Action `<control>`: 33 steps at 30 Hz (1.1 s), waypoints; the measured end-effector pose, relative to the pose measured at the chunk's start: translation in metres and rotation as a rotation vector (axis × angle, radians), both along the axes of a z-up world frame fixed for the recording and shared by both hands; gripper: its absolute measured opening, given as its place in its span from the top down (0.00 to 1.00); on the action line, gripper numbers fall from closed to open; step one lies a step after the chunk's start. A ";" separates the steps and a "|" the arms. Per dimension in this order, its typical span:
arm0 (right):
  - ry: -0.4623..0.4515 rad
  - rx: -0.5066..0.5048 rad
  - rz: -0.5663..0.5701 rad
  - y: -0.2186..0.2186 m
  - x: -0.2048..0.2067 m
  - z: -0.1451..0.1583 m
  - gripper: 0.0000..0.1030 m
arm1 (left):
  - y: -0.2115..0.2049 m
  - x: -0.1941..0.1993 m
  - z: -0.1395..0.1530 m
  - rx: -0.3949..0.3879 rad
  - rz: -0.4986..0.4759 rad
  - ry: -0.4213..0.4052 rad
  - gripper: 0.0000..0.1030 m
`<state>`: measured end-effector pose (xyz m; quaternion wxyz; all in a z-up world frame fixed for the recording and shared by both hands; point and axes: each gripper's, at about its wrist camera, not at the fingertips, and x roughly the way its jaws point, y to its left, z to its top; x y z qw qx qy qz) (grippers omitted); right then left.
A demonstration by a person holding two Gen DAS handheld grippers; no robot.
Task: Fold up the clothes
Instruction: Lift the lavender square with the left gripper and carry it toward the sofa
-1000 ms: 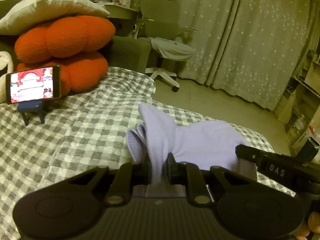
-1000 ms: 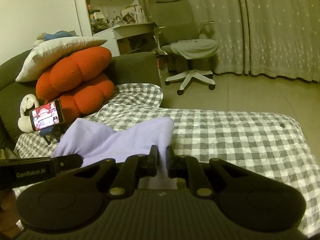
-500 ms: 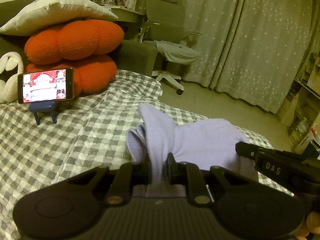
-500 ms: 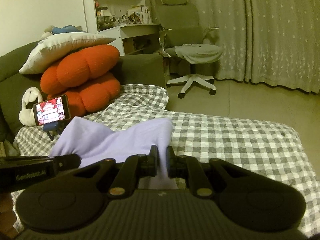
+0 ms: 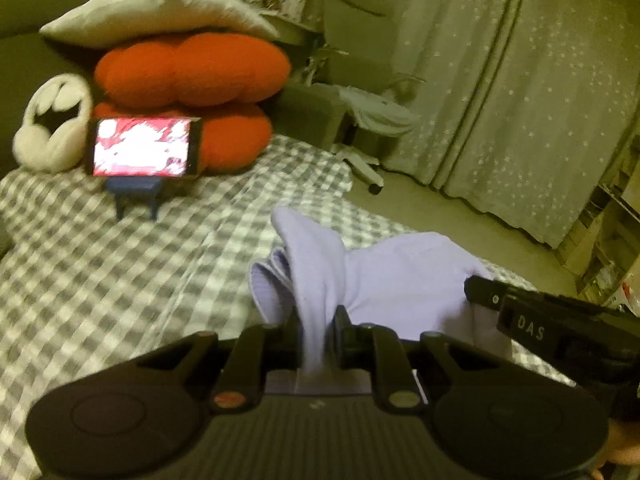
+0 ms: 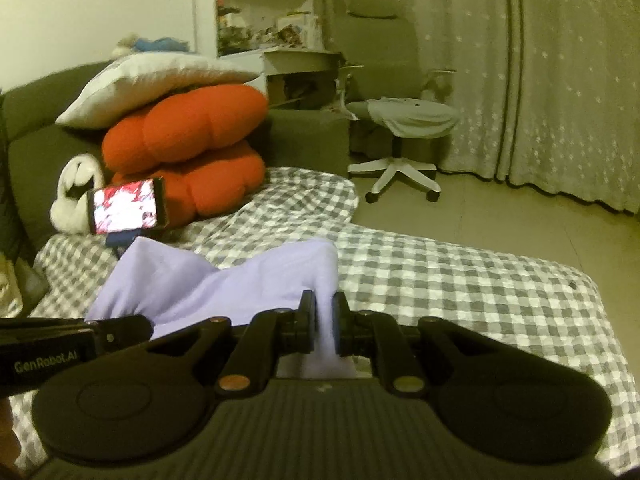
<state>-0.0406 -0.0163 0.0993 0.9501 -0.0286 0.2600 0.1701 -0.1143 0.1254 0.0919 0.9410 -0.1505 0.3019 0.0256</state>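
We see a pale lilac soft cotton garment (image 5: 384, 276) bunched and lifted off the grey-checked bed (image 5: 100, 272), both upper corners pinched, sagging between, at six o'clock.

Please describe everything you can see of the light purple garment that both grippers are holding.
The garment is pale lilac, of soft plain cloth with no print visible. It is lifted and bunched, sagging between two raised corners. The left gripper is shut on one pinched fold, the right gripper on another. Near the left gripper a layered hem edge shows. It hangs over the grey checked bed cover; whether its lower part rests on the cover is hidden. What kind of garment it is cannot be told.
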 end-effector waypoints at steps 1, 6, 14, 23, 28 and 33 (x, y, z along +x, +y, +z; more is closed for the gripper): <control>0.001 -0.009 0.010 0.004 -0.002 -0.001 0.89 | 0.004 -0.004 -0.001 -0.006 0.007 0.001 0.86; -0.017 -0.030 0.063 0.026 -0.010 0.003 0.89 | 0.024 -0.024 0.002 -0.031 0.047 -0.017 0.86; -0.072 -0.055 0.194 0.068 -0.022 0.013 0.89 | 0.065 -0.053 0.014 -0.045 0.134 -0.055 0.86; -0.169 -0.148 0.365 0.120 -0.032 0.037 0.89 | 0.110 -0.079 0.040 -0.077 0.230 -0.107 0.86; -0.213 -0.164 0.471 0.151 -0.035 0.065 0.89 | 0.146 -0.098 0.063 -0.134 0.302 -0.160 0.86; -0.252 -0.132 0.611 0.194 -0.041 0.093 0.89 | 0.194 -0.129 0.084 -0.189 0.400 -0.218 0.86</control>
